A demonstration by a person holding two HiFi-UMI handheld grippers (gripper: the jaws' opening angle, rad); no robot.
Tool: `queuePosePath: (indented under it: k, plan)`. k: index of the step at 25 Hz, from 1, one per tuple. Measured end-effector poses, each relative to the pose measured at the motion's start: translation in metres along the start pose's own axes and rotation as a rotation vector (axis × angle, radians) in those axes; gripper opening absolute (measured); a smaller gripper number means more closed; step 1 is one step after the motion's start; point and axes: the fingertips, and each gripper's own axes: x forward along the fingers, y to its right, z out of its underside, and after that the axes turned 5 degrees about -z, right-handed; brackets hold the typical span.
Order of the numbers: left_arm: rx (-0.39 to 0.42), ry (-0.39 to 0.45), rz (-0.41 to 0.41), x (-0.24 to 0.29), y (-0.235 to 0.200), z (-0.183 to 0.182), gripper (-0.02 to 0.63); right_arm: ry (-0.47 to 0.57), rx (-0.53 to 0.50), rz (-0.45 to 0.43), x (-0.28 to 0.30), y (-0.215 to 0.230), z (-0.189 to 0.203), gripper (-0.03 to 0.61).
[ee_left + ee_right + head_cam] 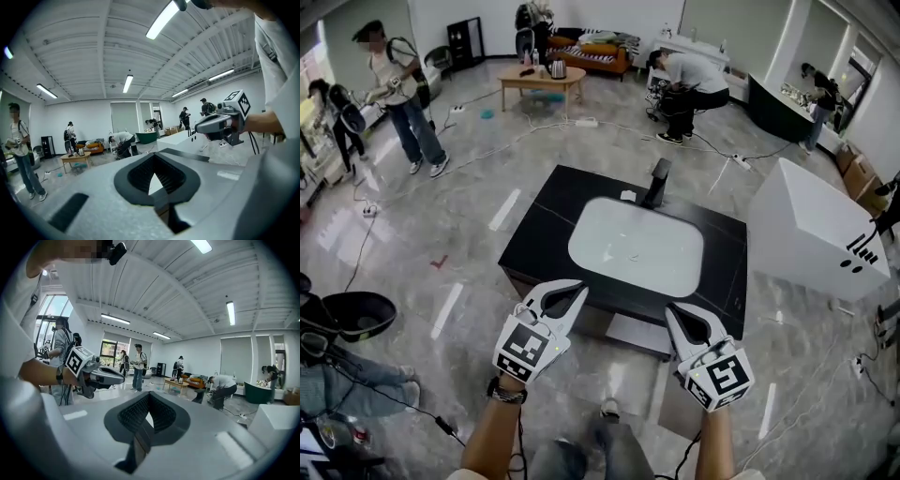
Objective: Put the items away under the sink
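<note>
A black sink counter [542, 223] with a white basin [636, 246] and a dark faucet [656, 181] stands on the floor just ahead of me. My left gripper [579, 287] hovers at the counter's front edge, its jaws shut and holding nothing. My right gripper [671, 311] is held level with it, a little nearer me, also shut and holding nothing. Both gripper views look out across the room, each showing closed jaws: the left gripper [154, 154] and the right gripper [149, 393]. A pale panel [636, 334] shows below the counter's front. No loose items are visible.
A large white box [816, 230] stands right of the counter. Several people work around the room, one bent over [692, 80] behind the sink. A wooden table [542, 80] is at the back. Cables cross the floor, and a black round seat [356, 314] sits at my left.
</note>
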Motion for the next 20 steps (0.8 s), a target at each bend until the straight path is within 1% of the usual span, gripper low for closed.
queuePosePath:
  k: [3, 6, 9, 13, 16, 20]
  plan:
    - [0.006, 0.009, 0.004, -0.017, 0.008, -0.03, 0.003, -0.003, 0.0, 0.001, -0.016, -0.008, -0.027, 0.005]
    - [0.01, 0.016, 0.006, -0.032, 0.016, -0.056, 0.003, 0.022, 0.015, -0.002, -0.034, -0.017, -0.053, 0.005]
    - [0.005, 0.03, -0.004, -0.047, 0.023, -0.075, 0.003, 0.049, 0.026, 0.006, -0.051, -0.025, -0.078, 0.005]
    - [-0.003, 0.062, -0.016, -0.062, 0.03, -0.1, 0.003, 0.067, 0.001, 0.029, -0.067, -0.031, -0.106, 0.005]
    - [0.009, 0.078, 0.0, -0.077, 0.044, -0.116, 0.003, 0.074, -0.01, 0.048, -0.083, -0.041, -0.12, 0.005]
    - [0.01, 0.093, -0.002, -0.102, 0.055, -0.13, 0.003, 0.083, -0.027, 0.063, -0.101, -0.061, -0.132, 0.005]
